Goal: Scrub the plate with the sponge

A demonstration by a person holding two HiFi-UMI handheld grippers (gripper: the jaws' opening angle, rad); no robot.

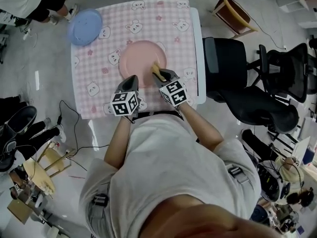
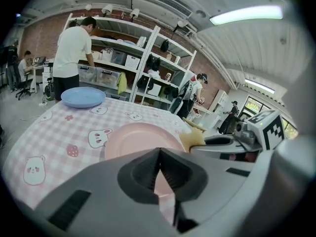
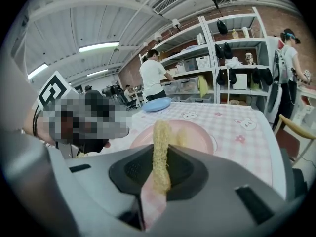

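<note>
At the near rim of the pink plate (image 1: 141,53), the right claw (image 1: 161,76) is clamped on the yellow sponge (image 1: 157,71), whose free end reaches over the plate. The left claw (image 1: 132,81) is closed on nothing, just beside the rim. Press the sponge flat and stroke across; steady the plate if it slides. This plate and the blue plate (image 1: 85,26) on the tabletop (image 1: 173,19) hold no food.

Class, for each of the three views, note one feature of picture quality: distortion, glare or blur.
Head view: sharp, evenly lit, pink plate crisp. Left gripper view: fisheye bows the shelves; ceiling light blown out. Right gripper view: dark vignetted corners; close sponge looms large.
</note>
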